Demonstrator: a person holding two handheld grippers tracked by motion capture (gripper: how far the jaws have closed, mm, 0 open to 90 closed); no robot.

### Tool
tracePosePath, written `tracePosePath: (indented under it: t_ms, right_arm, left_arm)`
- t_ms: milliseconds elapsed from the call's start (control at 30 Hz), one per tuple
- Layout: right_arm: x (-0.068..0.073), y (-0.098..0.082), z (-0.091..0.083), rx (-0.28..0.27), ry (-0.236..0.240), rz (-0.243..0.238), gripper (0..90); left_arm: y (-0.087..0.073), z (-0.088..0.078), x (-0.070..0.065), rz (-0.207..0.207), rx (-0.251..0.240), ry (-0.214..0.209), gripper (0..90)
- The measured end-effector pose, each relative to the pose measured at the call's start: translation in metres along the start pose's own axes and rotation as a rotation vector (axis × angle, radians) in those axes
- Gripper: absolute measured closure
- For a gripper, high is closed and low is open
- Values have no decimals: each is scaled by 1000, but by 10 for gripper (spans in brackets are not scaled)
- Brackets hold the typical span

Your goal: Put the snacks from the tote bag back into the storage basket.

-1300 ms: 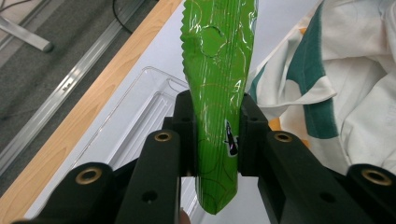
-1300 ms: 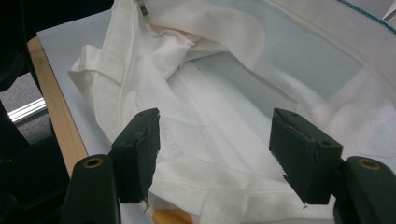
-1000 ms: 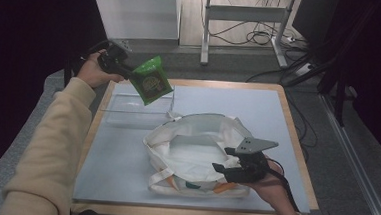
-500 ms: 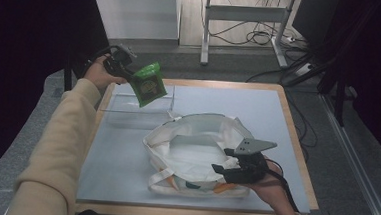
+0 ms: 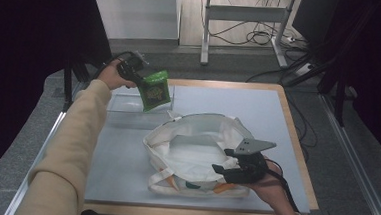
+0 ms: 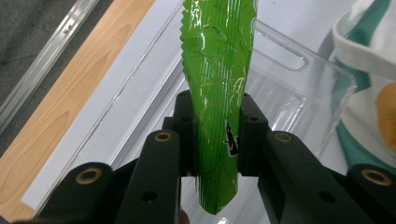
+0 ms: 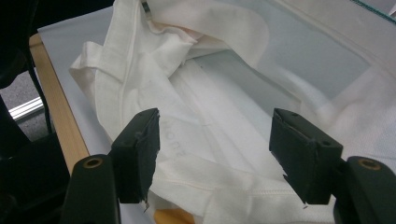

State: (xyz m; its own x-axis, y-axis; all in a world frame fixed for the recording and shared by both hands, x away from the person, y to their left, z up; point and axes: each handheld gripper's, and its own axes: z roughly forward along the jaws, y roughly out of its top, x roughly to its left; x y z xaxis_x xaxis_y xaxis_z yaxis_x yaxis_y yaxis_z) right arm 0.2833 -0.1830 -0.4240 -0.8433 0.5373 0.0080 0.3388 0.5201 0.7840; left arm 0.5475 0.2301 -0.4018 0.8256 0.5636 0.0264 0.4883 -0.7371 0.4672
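Note:
My left gripper [image 5: 139, 82] is shut on a green foil packet [image 5: 156, 89], held in the air over the clear plastic tray [image 5: 123, 105] at the table's far left. In the left gripper view the packet [image 6: 218, 88] stands edge-on, clamped between both jaws. A white cloth tote bag [image 5: 195, 153] with teal and orange print lies open-mouthed in the middle of the table. My right gripper [image 5: 219, 170] hovers at the bag's near right edge. In the right gripper view its jaws stand wide open over the bag's white fabric [image 7: 210, 121], gripping nothing.
The table has a pale blue mat [image 5: 258, 106] inside a wooden border [image 5: 297, 139]. Dark curtains stand on both sides. A metal stand with cables [image 5: 253, 36] is on the floor beyond the far edge.
My left gripper has carried the green packet rightward and slightly nearer, toward the bag. The right gripper and the bag have stayed still.

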Motion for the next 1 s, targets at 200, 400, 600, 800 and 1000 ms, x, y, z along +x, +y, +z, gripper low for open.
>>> tracePosePath:
  t_ms: [200,400,600,800,1000]
  right_arm:
    - [0,-1,2,2,3,0,331]
    - [-1,-2,2,3,2,2,330]
    - [-2,-2,2,8,3,4,330]
    - [-2,-2,3,10,8,5,331]
    - [-2,-3,3,12,9,9,330]
  left_arm:
    - [3,8,-1,6,13,-2,748]
    - [7,15,0,-15,-1,22,742]
    - [11,20,0,-15,-30,54,728]
    - [13,24,1,-23,-56,81,720]
    - [14,28,0,-21,-59,94,712]
